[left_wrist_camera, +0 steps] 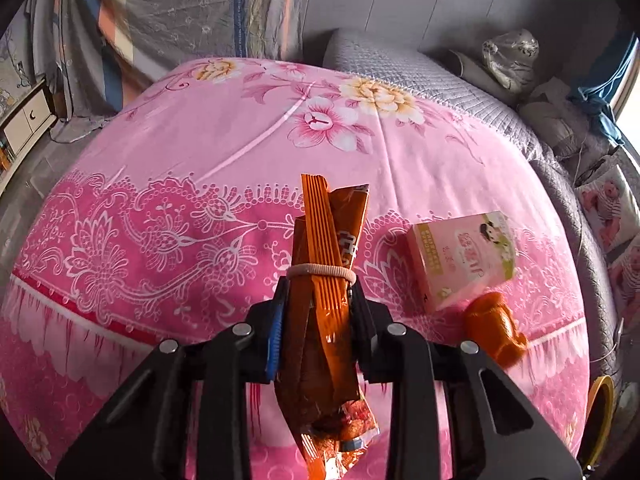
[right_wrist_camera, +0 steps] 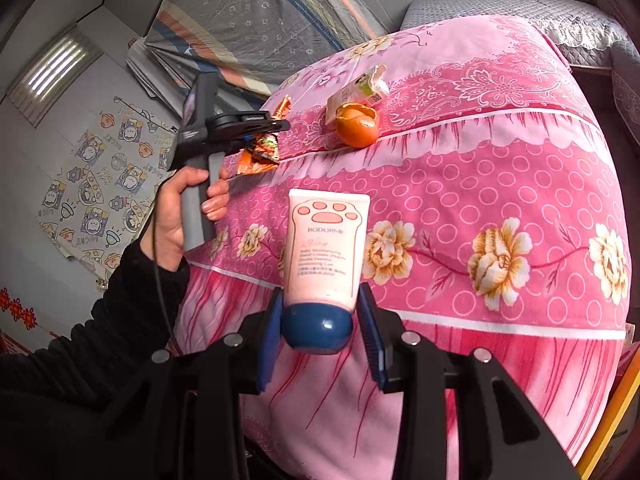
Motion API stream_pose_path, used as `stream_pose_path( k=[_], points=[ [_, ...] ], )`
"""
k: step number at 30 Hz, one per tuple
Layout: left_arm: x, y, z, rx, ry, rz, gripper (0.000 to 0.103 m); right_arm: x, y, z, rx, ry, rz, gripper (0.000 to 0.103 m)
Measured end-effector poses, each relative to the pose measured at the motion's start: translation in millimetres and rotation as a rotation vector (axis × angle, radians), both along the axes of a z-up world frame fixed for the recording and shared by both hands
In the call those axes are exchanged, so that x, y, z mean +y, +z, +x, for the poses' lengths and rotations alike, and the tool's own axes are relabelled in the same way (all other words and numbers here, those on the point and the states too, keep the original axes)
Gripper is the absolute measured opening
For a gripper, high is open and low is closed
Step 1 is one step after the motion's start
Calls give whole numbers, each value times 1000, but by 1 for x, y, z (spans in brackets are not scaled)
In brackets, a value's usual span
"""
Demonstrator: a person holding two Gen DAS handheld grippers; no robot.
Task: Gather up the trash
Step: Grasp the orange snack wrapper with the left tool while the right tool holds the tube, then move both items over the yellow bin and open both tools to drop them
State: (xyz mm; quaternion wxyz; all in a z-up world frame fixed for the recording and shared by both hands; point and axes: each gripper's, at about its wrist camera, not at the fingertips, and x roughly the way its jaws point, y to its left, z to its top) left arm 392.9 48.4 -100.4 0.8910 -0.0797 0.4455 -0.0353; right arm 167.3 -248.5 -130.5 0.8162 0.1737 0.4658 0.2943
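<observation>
- The left gripper (left_wrist_camera: 316,280), at the bottom centre of the left wrist view, is clenched on an orange snack wrapper (left_wrist_camera: 326,280); the pads press its sides, and a pale hair band (left_wrist_camera: 322,270) rings the wrapper just past the fingertips.
- The wrapper stands lengthwise between the jaws, its pleated top edge toward the middle of the frame and its crumpled printed end hanging down at the bottom.
- The right gripper (right_wrist_camera: 320,300), at the bottom centre of the right wrist view, grasps a pink hand-cream tube (right_wrist_camera: 326,248) by its dark blue cap (right_wrist_camera: 318,330); the blue pads sit on either side of the cap, and the tube points up the frame with a paw print on its front.
- In the right wrist view a hand (right_wrist_camera: 184,208) at the left holds the other gripper's grey handle, a dark sleeve (right_wrist_camera: 132,300) below it, with the wrapper in its jaws.
- On the pink floral bedspread (left_wrist_camera: 180,152), right of centre in the left wrist view, lie a small pink-and-green carton (left_wrist_camera: 464,256) and, touching its lower edge, a partly peeled orange (left_wrist_camera: 494,330).
- A grey quilted cover (left_wrist_camera: 400,68) lies beyond the bedspread at the upper right.
</observation>
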Motion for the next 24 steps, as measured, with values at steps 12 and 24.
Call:
stream_pose_path(
  k=[12,24],
  points=[
    [-39,94,-159,-299,-155,23,27,2,7,-17,7,-20,24,34],
    [-117,137,-233,-450,-388,1,28,-46,29,-41,-60,-150,25,34]
  ],
)
